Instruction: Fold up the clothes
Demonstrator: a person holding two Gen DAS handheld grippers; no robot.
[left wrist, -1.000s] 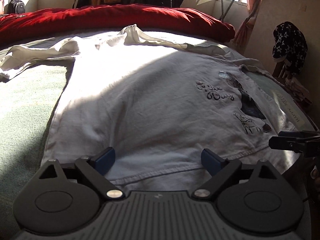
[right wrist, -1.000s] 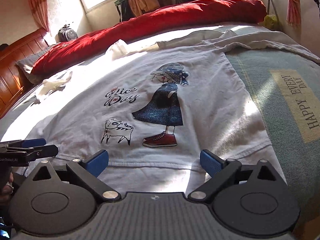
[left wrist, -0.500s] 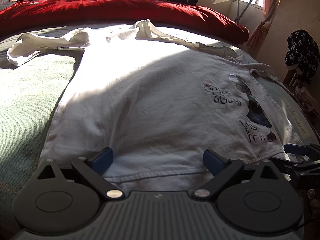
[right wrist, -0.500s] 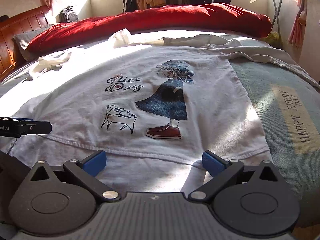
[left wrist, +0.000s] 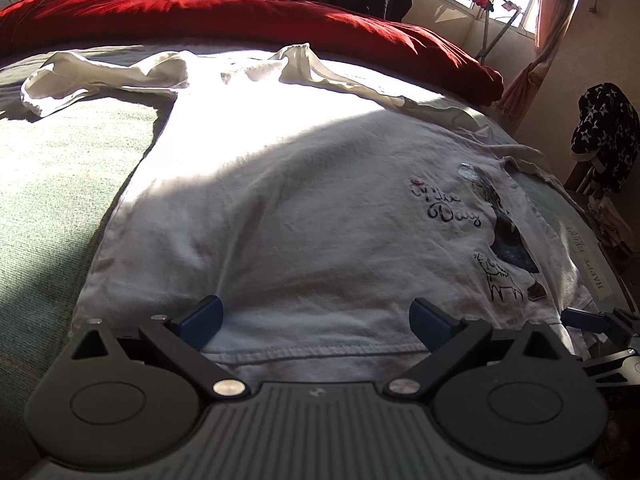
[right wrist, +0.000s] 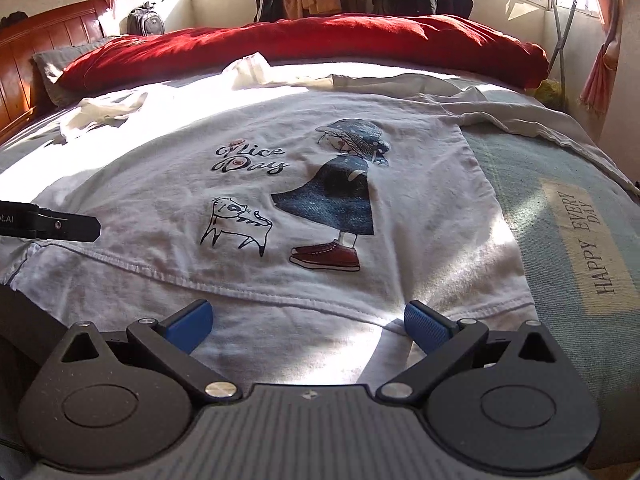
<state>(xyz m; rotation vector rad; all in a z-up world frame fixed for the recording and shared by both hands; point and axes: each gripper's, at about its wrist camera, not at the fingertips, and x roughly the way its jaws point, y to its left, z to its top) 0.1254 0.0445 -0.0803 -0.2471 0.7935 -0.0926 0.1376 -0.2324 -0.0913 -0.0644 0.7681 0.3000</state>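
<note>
One white T-shirt (right wrist: pixel 304 200) spread on one bed (right wrist: pixel 560 208), one red duvet (right wrist: pixel 320 48) bunched along the far side, one grey pillow (right wrist: pixel 48 68) by the headboard. Two grippers: left gripper (left wrist: pixel 316 320) and right gripper (right wrist: pixel 308 322), each with two blue pads. One backpack (right wrist: pixel 146 22), one drying rack (right wrist: pixel 560 12), one star-print garment (left wrist: pixel 604 128) off to the side; hanging dark jackets overlap, count unclear.

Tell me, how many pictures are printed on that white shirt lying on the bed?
2, beside the words "Nice Day". A girl in a blue dress and red shoe stands near the white shirt's right side; a small outlined cat is left of her.
</note>
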